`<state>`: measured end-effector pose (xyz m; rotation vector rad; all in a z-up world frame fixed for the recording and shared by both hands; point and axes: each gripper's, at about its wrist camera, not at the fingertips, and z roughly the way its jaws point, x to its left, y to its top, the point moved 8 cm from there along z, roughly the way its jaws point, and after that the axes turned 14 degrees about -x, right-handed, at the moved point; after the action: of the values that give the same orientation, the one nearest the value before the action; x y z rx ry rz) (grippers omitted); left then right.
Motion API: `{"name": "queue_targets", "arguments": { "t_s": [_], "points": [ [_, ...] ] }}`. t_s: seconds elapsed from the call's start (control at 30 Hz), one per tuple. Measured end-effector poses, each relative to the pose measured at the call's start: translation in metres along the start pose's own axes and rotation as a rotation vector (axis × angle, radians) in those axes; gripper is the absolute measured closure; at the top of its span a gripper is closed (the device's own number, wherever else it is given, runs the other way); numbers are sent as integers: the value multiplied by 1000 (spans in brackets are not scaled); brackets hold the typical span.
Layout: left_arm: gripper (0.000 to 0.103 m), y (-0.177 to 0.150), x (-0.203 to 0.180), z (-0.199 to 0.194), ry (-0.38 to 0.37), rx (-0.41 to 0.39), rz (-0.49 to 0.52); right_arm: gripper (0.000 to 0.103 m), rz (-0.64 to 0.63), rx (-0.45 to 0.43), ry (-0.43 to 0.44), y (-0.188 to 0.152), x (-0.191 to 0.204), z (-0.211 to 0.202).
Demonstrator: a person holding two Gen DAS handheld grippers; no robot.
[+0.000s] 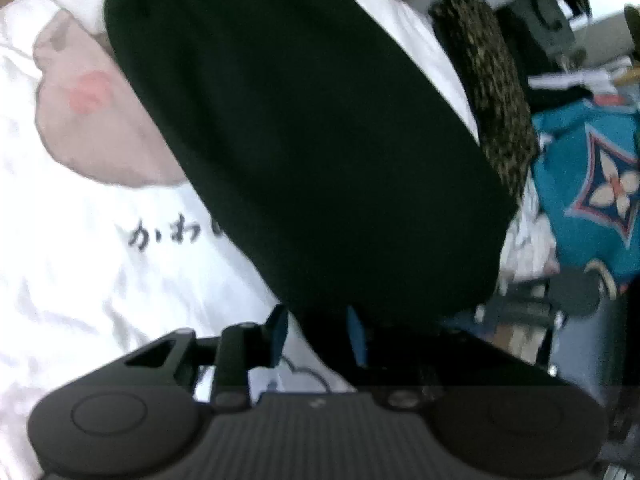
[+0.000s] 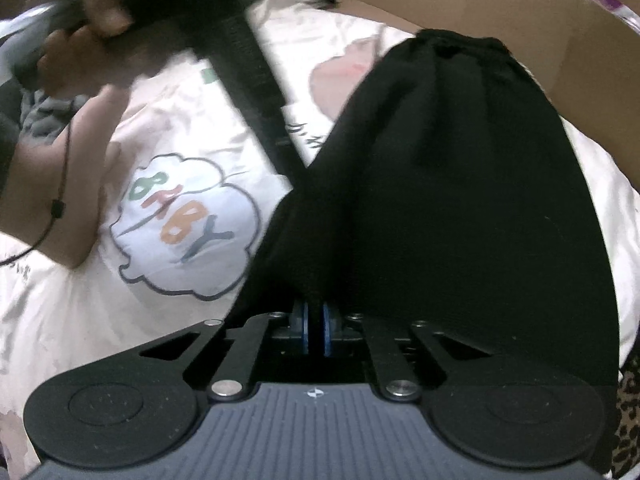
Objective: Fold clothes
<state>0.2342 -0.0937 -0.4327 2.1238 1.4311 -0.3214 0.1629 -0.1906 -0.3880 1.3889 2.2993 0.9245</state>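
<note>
A black garment (image 1: pixel 304 140) lies lengthwise on a white printed bedsheet (image 1: pixel 80 264), its gathered waistband at the far end (image 2: pixel 460 46). In the right wrist view my right gripper (image 2: pixel 316 330) is shut on a raised fold at the garment's near end, with black cloth pinched between the blue pads. My left gripper (image 1: pixel 318 332) stands open at the garment's near corner. Its blue pads are apart, and the cloth's edge lies beside the right finger (image 1: pixel 356 338). In the right wrist view the left gripper's body (image 2: pixel 244 76) and the hand holding it (image 2: pixel 80 16) reach in from the upper left.
The sheet carries a cloud print reading BABY (image 2: pixel 184 224) and a pink patch (image 1: pixel 88 120). A leopard-print cloth (image 1: pixel 492 92) lies along the garment's far side, with a teal flowered fabric (image 1: pixel 592 184) beyond it. A cardboard box (image 2: pixel 500 12) stands past the waistband.
</note>
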Motion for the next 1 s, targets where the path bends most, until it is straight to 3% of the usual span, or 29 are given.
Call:
{"name": "queue_targets", "arguments": {
  "t_s": [0.17,0.33,0.53,0.63,0.7,0.73,0.9,1.0],
  "points": [
    [43,-23,-17,16,11,73,101,98,75,-8,-26,1,-17,-2],
    [27,-32,-35,38,0,91,161,98,132,-25,-20,4,-24,-5],
    [26,-25,-28,61,84,53,150,98,179,-35,-10,4,-29,-7],
    [26,-20,-29,59,109,-23,154,98,188,-40,-2,4,-29,-8],
    [25,-17,-27,54,162,-117,192,98,199,-43,8,4,-29,-8],
    [26,-18,-25,54,185,-124,215,98,205,-44,13,3,-29,-8],
    [38,-25,-12,45,194,-137,233,96,238,-33,55,-3,-26,-8],
    [56,-28,-9,41,203,-121,247,94,278,-14,91,-9,-25,-9]
  ]
}}
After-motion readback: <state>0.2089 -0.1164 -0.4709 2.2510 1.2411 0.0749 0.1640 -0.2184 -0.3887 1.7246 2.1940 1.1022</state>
